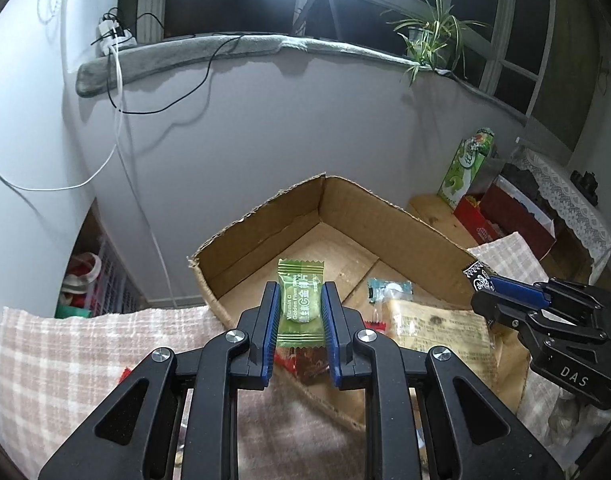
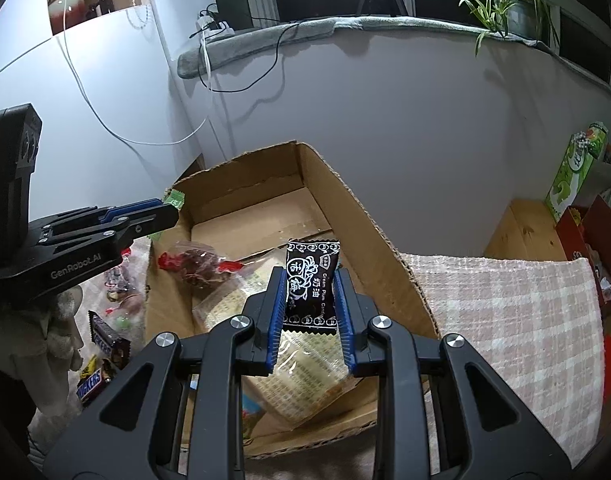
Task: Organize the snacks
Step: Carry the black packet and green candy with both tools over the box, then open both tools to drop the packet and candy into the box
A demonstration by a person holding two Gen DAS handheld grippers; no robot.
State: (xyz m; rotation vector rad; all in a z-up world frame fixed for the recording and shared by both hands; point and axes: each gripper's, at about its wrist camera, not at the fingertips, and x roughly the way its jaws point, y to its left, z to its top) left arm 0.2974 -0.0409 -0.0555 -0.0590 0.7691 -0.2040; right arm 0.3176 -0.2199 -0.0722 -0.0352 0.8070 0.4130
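Observation:
My left gripper [image 1: 300, 300] is shut on a green plum candy [image 1: 300, 304] and holds it above the near edge of an open cardboard box [image 1: 265, 216]. My right gripper [image 2: 310, 292] is shut on a black cream plum candy [image 2: 310, 280] over the same box [image 2: 325, 184]. Inside the box lie a large clear pack with printed text [image 2: 305, 364], a red-wrapped snack [image 2: 197, 264] and a small teal candy [image 1: 387, 290]. Each gripper shows in the other's view: the right gripper [image 1: 481, 284] in the left wrist view, the left gripper [image 2: 167, 210] in the right wrist view.
A pink checked cloth [image 2: 505, 320] covers the surface around the box. Snickers bars [image 2: 105, 340] and other loose candies lie left of the box. A green carton [image 1: 465, 164] and red boxes [image 1: 505, 208] stand at the right. The wall is close behind.

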